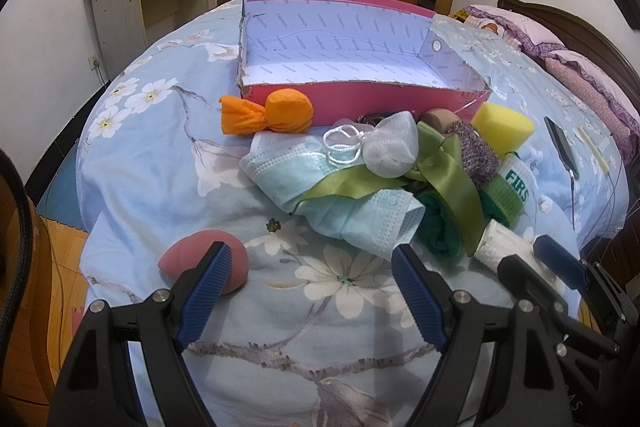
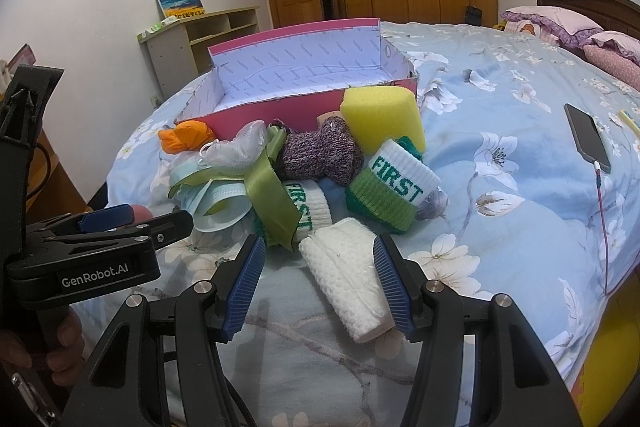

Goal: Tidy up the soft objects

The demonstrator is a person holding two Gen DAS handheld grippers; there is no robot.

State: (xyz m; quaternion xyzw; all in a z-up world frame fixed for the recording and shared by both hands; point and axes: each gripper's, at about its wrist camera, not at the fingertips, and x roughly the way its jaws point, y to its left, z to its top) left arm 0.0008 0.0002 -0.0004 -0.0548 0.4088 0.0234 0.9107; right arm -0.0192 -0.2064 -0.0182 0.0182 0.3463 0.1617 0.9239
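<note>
The white roll (image 2: 347, 277) lies on the bed (image 2: 500, 227) nearest the right camera, between the spread fingers of the right gripper (image 2: 320, 285); its far end touches or nearly touches the right pad, the left pad stands clear, so nothing is grasped yet. The left gripper (image 1: 312, 293) hangs released over bare bedspread, with a pink egg-shaped sponge (image 1: 200, 259) just beside its left finger. Behind them the soft things sit in a heap: masks (image 1: 320, 187), a green ribbon (image 1: 440, 171), a mesh puff (image 1: 390, 147), a purple knit (image 2: 320, 151), "FIRST" socks (image 2: 392, 183), a yellow sponge (image 2: 382, 115) and an orange bundle (image 1: 266, 113). The pink box (image 1: 360, 51) beyond the heap stands empty, so sorting looks barely begun. The step in hand seems to be picking up the roll. Next, the right gripper would need to centre on it, close gently, lift it over the heap and clear the box's near wall.
</note>
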